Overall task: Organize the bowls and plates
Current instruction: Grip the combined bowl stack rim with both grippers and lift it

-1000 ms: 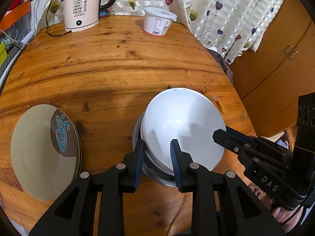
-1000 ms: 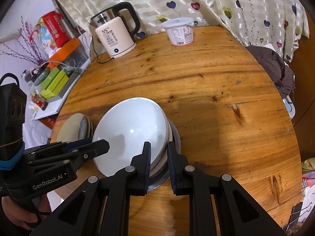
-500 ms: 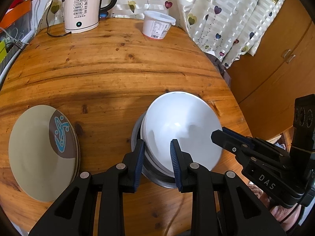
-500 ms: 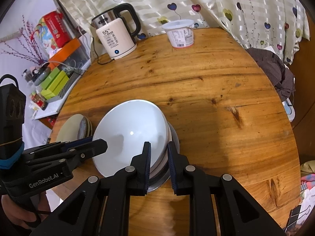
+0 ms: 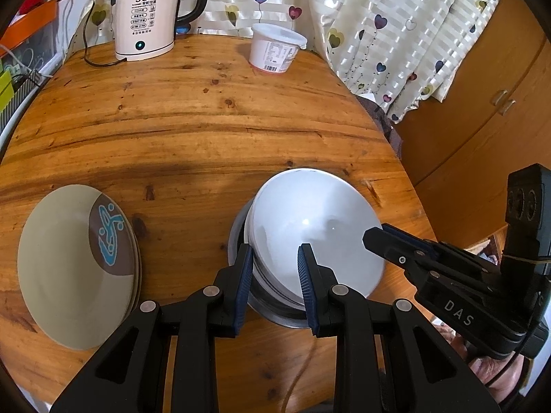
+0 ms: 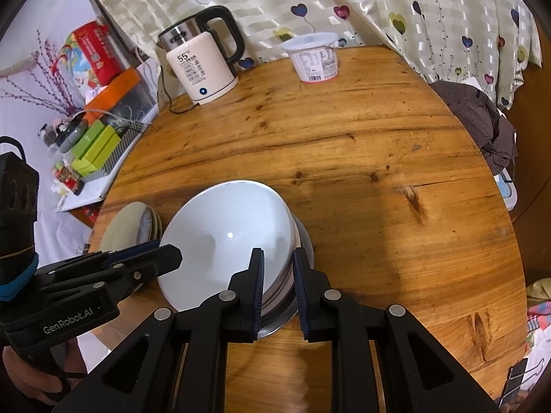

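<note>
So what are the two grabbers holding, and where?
Both hold the stack of white bowls by its rim: the left gripper on its near edge, the right gripper on the opposite side.

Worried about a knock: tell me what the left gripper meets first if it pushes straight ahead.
Probably the white bowl: its near rim already sits between the left gripper fingers, atop the bowl stack.

Right gripper (image 6: 278,287) seemingly clamps the stacked bowls' (image 6: 224,241) rim.

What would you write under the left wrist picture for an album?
Two handheld grippers, left gripper and right gripper, clasp the rim of stacked white bowls beside beige plates on a round wooden table.
</note>
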